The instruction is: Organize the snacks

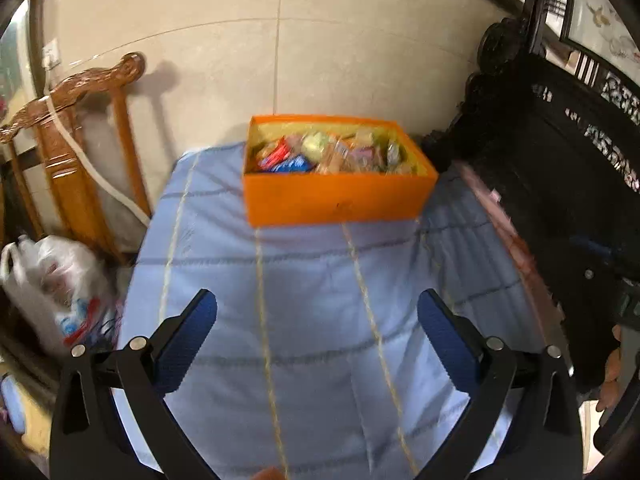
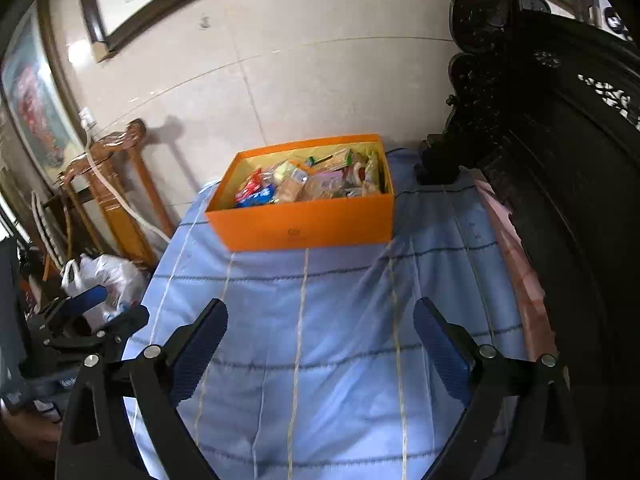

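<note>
The left gripper (image 1: 317, 320) and right gripper (image 2: 321, 328) stand wide open and empty. The orange box (image 2: 308, 220) of wrapped snacks (image 2: 308, 184) sits at the far end of the blue quilted cloth (image 2: 320, 360). Risk: the heaped packets may spill, and a snagged cloth may drag the box.

box (image 2: 304, 224): bright orange outside, pale yellow inside
snacks (image 2: 308, 184): many colours, red, blue, green, pink and tan
quilt (image 2: 320, 320): light blue with dark blue stitch lines across and thin cream lines running down
pads (image 2: 198, 356): dark blue, on black arms
wall (image 1: 320, 60): cream tiles
chair (image 1: 80, 140): shiny orange-brown wood
cabinet (image 2: 560, 160): black, carved
bag (image 1: 52, 280): white
</note>
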